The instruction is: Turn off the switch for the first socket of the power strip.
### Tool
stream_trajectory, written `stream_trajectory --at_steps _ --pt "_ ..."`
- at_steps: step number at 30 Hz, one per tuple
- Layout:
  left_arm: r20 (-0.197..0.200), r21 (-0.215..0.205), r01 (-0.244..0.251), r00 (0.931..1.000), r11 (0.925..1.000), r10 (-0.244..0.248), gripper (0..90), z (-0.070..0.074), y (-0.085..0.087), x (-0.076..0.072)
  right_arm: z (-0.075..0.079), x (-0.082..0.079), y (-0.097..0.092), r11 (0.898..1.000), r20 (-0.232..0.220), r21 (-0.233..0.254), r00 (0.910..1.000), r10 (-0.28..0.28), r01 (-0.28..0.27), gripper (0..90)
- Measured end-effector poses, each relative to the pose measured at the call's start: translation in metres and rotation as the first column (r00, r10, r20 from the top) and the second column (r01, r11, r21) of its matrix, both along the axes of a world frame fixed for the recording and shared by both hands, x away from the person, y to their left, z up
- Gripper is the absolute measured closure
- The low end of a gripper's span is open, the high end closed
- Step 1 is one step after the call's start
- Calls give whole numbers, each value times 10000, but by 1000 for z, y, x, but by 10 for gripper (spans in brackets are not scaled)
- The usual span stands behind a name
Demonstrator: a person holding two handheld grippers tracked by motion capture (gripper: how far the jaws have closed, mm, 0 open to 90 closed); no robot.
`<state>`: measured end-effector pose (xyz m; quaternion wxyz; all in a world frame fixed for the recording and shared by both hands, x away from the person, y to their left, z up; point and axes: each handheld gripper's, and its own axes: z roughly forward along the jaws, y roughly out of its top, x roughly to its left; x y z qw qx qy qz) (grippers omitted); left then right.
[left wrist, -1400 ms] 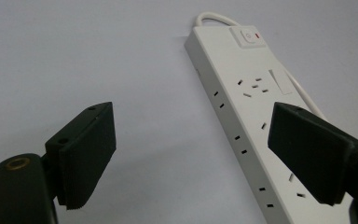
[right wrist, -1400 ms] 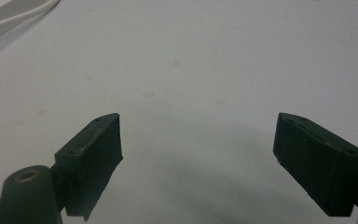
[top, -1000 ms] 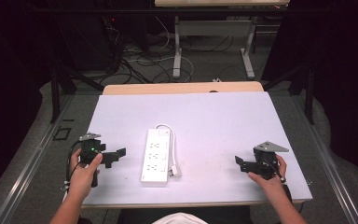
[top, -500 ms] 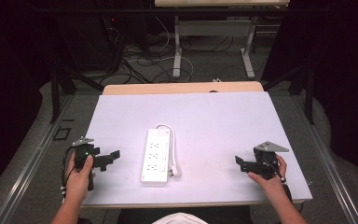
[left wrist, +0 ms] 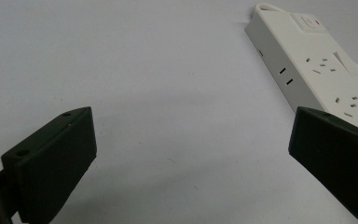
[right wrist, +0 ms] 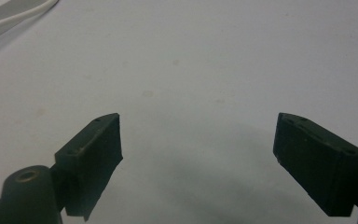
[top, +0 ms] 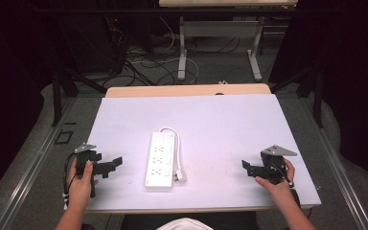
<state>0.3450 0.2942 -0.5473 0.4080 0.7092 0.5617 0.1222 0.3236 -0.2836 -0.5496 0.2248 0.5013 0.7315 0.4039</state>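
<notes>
High view, left claw (top: 109,166): it is sitting at the near left corner of the surface (top: 220,124), its jaws spread apart and pointing toward the middle.
High view, left hand (top: 80,184): it is gripping the handle from below, with a black cable looping beside it.
High view, right claw (top: 247,167): it is resting near the right near edge, jaws spread, a grey three-cornered plate riding on top.
High view, right hand (top: 274,184): it is wrapping around the claw's body.
High view, power strip (top: 159,160): white, it is lying lengthwise between the two claws, well apart from both, its cord curling round at the far end and its plug lying just beside the near right corner.
Left gripper view, jaws: they are standing wide apart over bare white surface, pinching nothing.
Left gripper view, power strip (left wrist: 314,65): it is running along the upper right, sockets facing up, a switch with a red mark near its far end; its near part is passing behind the right-hand jaw.
Right gripper view, jaws: they are gaping wide, hanging just over the surface and casting a soft shadow.
Right gripper view, power strip (right wrist: 9,14): a white edge is peeking in at the top left corner.
</notes>
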Motion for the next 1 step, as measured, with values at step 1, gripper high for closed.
stream_trajectory --at_steps 1 --pt "84 96 -26 10000 10000 25 6 -1 0 0 0 0 0 10000 -42 44 10000 -26 26 148"
